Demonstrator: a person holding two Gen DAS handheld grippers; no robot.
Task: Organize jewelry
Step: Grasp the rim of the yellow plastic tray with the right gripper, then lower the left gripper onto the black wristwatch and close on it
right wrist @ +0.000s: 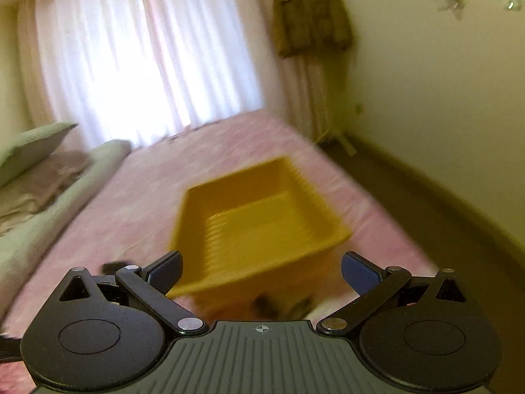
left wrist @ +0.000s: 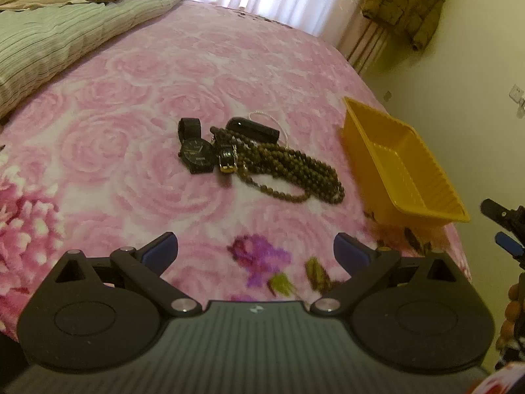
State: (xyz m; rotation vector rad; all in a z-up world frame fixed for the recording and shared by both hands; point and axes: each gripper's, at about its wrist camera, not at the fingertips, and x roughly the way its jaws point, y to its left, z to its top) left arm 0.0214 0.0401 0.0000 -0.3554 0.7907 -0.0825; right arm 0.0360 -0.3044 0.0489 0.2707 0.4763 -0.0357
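Note:
A pile of jewelry lies on the pink floral bedspread (left wrist: 131, 98): a black watch (left wrist: 195, 154), a small black and gold watch (left wrist: 227, 160), a brown bead necklace (left wrist: 288, 170) and a black band (left wrist: 254, 129). An empty yellow tray (left wrist: 400, 164) stands to its right. My left gripper (left wrist: 256, 251) is open and empty, short of the pile. My right gripper (right wrist: 261, 271) is open and empty, just before the near end of the yellow tray (right wrist: 259, 216); this view is blurred.
A folded green striped quilt (left wrist: 65, 32) and pillows lie at the bed's far left. White curtains (right wrist: 147, 49) hang behind the bed. A brown jacket (right wrist: 308, 13) hangs by the wall. The bed's right edge runs just past the tray.

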